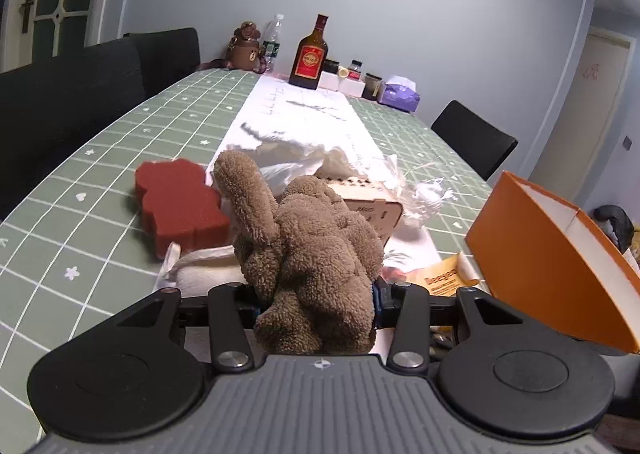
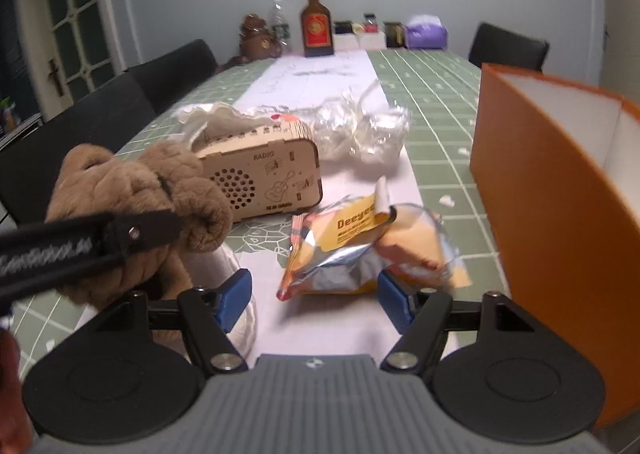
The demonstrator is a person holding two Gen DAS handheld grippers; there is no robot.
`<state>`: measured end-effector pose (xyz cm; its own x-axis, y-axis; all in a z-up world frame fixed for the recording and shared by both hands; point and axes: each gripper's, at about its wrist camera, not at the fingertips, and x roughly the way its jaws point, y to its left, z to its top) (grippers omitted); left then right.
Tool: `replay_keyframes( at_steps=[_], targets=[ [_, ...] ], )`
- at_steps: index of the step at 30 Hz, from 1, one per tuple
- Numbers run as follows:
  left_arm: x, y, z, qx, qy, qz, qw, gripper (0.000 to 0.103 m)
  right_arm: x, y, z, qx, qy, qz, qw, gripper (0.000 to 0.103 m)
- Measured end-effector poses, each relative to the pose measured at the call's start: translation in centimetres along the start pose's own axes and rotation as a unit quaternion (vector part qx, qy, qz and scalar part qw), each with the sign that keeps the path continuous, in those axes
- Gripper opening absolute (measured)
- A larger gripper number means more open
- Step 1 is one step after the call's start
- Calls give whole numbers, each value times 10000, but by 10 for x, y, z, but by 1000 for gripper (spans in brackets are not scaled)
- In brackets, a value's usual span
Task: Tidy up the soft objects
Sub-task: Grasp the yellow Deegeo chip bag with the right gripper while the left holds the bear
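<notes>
Now brown plush toy (image 1: 312, 254) upright in left gripper (image 1: 316, 302), limb up.

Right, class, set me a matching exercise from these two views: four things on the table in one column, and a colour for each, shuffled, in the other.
Things:
1. plush toy
2. sponge
3. box
4. tissue pack

Colours:
A. purple
B. brown
C. orange
D. red

Pairs: 1-B, 2-D, 3-C, 4-A. The plush toy is the one held in the left claw.
</notes>
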<state>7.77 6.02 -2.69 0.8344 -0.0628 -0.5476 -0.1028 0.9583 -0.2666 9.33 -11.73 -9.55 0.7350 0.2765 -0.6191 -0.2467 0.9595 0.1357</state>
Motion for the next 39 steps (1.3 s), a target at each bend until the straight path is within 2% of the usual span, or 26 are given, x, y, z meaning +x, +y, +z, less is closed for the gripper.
replay_keyframes(
  at_steps=[3,4,5,7,8,9,10,13,18,24,27,31,35,39],
  targets=[
    [0,6,-3,-79,72,16,9999,51,13,5,2,156,172,-85,9997,60],
    [0,7,-4,-102,71,-11,9999,51,16,6,2,196,203,-135,9995,55],
    [-1,9,-5,-123,63,-56,9999,51,17,6,1,217,205,-179,9994,40],
    [-2,9,-6,-133,68,-96,9998,51,19,5,0,203,218,-220,9993,31],
    [-3,9,-6,-131,69,-108,9998,51,17,4,-1,190,215,-188,9994,20],
    [-3,8,-7,-143,75,-118,9998,51,15,3,-2,161,219,-143,9995,14],
    [-4,9,-7,-161,86,-128,9998,51,12,2,-3,108,201,-105,9997,2],
    [-5,8,-11,-196,116,-167,9996,51,-1,1,-8,-262,133,-64,9995,1],
    [-15,2,-17,-114,133,-244,9995,51,-33,-7,-28,-684,245,280,9970,0],
    [-28,-5,-31,108,298,-358,9989,51,-80,-20,-65,-1512,449,766,9845,1],
    [-34,-8,-41,209,429,-479,9977,51,-98,-30,-78,-1793,429,494,9816,4],
    [-43,-13,-55,198,564,-707,9957,51,-109,-48,-82,-1515,398,-45,9876,9],
    [-50,-16,-60,185,519,-688,9961,51,-126,-51,-79,-1152,-33,-86,9933,10],
    [-57,-16,-56,174,371,-632,9972,51,-123,-36,-74,-1219,-570,-34,9909,8]
  ],
)
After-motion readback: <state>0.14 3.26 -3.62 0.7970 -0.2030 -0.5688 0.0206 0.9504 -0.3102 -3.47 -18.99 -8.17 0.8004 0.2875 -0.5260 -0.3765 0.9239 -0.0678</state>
